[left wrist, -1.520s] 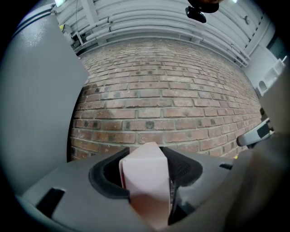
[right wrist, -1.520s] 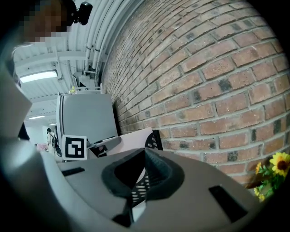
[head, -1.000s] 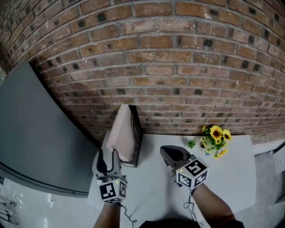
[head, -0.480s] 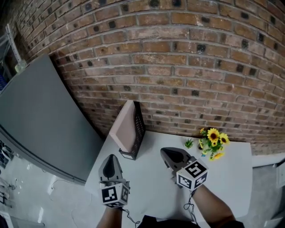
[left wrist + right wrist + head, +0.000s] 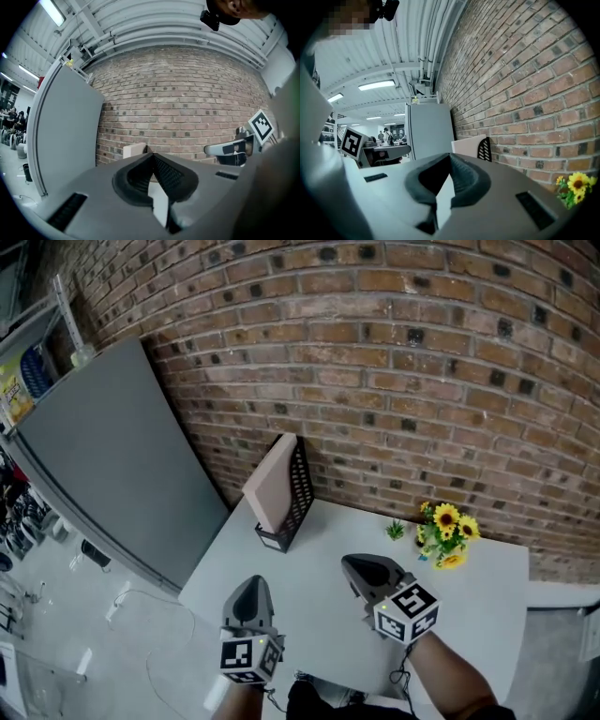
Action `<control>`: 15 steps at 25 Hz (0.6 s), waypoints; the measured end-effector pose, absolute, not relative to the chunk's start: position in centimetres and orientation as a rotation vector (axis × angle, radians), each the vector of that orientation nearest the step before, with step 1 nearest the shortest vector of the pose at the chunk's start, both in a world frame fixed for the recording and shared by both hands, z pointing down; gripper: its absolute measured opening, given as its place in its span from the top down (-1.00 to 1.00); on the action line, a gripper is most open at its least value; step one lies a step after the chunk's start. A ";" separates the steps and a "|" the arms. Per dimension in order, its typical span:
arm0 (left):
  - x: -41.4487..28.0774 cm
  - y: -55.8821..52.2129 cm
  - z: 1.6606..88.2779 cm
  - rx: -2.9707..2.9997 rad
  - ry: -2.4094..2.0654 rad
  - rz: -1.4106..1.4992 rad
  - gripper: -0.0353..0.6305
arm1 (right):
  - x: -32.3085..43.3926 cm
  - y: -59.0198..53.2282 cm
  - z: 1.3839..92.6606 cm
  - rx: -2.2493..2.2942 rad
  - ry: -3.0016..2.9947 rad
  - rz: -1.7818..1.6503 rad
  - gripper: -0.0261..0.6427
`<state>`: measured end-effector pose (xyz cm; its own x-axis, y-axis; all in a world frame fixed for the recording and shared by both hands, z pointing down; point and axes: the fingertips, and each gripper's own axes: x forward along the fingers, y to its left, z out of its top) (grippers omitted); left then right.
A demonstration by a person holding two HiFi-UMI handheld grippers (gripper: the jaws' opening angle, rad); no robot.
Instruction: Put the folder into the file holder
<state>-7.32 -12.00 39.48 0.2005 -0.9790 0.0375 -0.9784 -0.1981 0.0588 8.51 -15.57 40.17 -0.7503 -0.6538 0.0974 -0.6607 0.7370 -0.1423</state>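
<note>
Head view gives the layout: the folder stands upright inside the black mesh file holder. The holder is at the far left of the white tabletop, up against the brick wall. A grey panel leans left of the tabletop. Sunflowers sit at the far right by the wall. The left gripper is at the near-left corner and the right gripper is mid-tabletop. Both are well apart from the holder and touch nothing.

Left gripper view adds the state of its fingers: pressed together tip to tip, nothing between them. Only the folder's pale top corner peeks over the tips; the holder is mostly hidden behind them. The right gripper shows at the right edge. No flowers in this view.

Right gripper view: fingers closed too, empty. It shows the folder with the mesh end of the holder beside the wall, and the sunflowers at lower right. The left gripper is at the left. Distant people stand under ceiling lights in the room behind, which the head view doesn't show.
</note>
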 end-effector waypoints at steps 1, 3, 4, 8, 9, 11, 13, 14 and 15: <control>-7.0 -11.3 39.8 2.375 -1.936 -0.004 0.88 | 8.5 -15.1 40.3 1.085 -2.894 0.268 0.91; -6.5 -10.0 40.2 2.372 -1.924 0.009 0.88 | 8.3 -14.2 40.6 1.066 -2.900 0.281 0.91; -6.3 -9.4 40.3 2.374 -1.919 0.014 0.88 | 8.2 -13.8 40.7 1.057 -2.901 0.281 0.91; -5.9 -8.2 40.7 2.381 -1.898 0.018 0.88 | 7.7 -12.7 40.9 1.043 -2.897 0.266 0.91; -5.9 -8.0 40.8 2.387 -1.890 0.021 0.88 | 7.6 -12.6 40.9 1.046 -2.894 0.266 0.91; -6.0 -7.7 40.9 2.399 -1.869 0.023 0.88 | 7.3 -12.4 41.1 1.056 -2.886 0.267 0.91; -6.2 -7.5 41.1 2.414 -1.842 0.028 0.88 | 6.8 -12.2 41.3 1.075 -2.878 0.274 0.91; -6.4 -7.3 41.3 2.421 -1.826 0.031 0.88 | 6.5 -12.1 41.4 1.086 -2.873 0.278 0.91; -6.7 -7.2 41.5 2.427 -1.809 0.033 0.88 | 6.2 -11.9 41.5 1.098 -2.867 0.282 0.91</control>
